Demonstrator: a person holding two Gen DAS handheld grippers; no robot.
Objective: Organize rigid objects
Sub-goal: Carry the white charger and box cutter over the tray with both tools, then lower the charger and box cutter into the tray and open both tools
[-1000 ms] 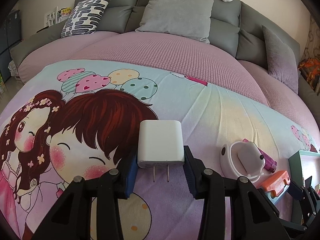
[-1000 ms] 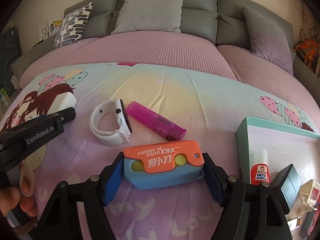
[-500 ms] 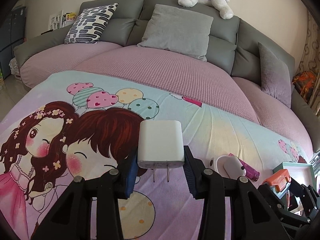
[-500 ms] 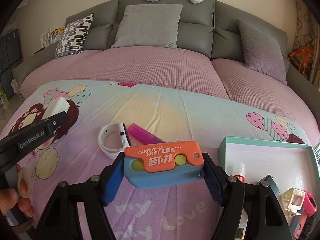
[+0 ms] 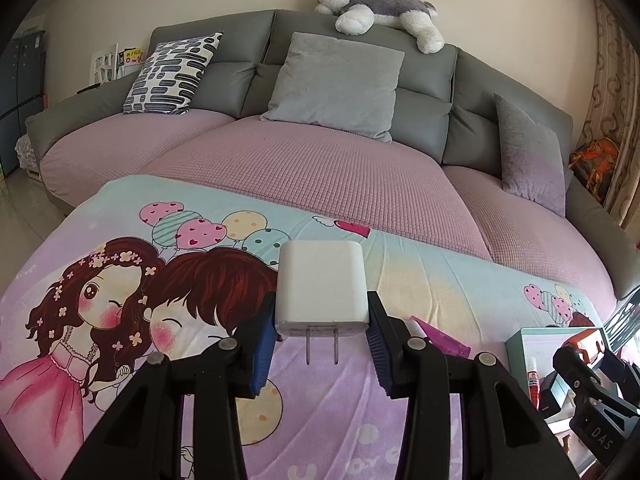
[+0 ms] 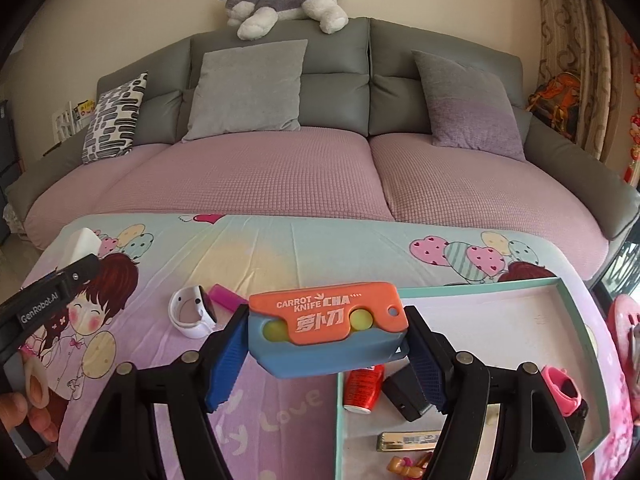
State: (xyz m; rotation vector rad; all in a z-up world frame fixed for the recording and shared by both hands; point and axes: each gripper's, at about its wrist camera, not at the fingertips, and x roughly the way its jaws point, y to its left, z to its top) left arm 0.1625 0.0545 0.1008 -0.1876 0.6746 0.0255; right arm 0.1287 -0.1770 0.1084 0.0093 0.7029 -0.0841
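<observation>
A white charger [image 5: 322, 286] was pinched in the left tongs [image 5: 322, 320], its blue pads pressed on the two sides. The charger was a squat block with rounded corners, and two flat metal prongs pointed back toward the camera. It was held clear above the cartoon-printed sheet [image 5: 420, 280] that covered the surface in front of the grey sofa [image 5: 360, 80].

The right tongs [image 6: 326, 336] were clamped on a toy carrot knife [image 6: 326, 330] — an orange upper shell printed with white lettering over a blue body, with two yellow-green dots showing between them and a small hole at its right end. It was held over the left edge of a teal-rimmed box [image 6: 480, 283], in which a red-labelled bottle [image 6: 362, 386], a black block [image 6: 404, 392] and other small pieces lay.

On the sheet, left of the box, a white band [image 6: 190, 312] lay just beside a pink lighter [image 6: 226, 296] — whether they touched could not be told.
</observation>
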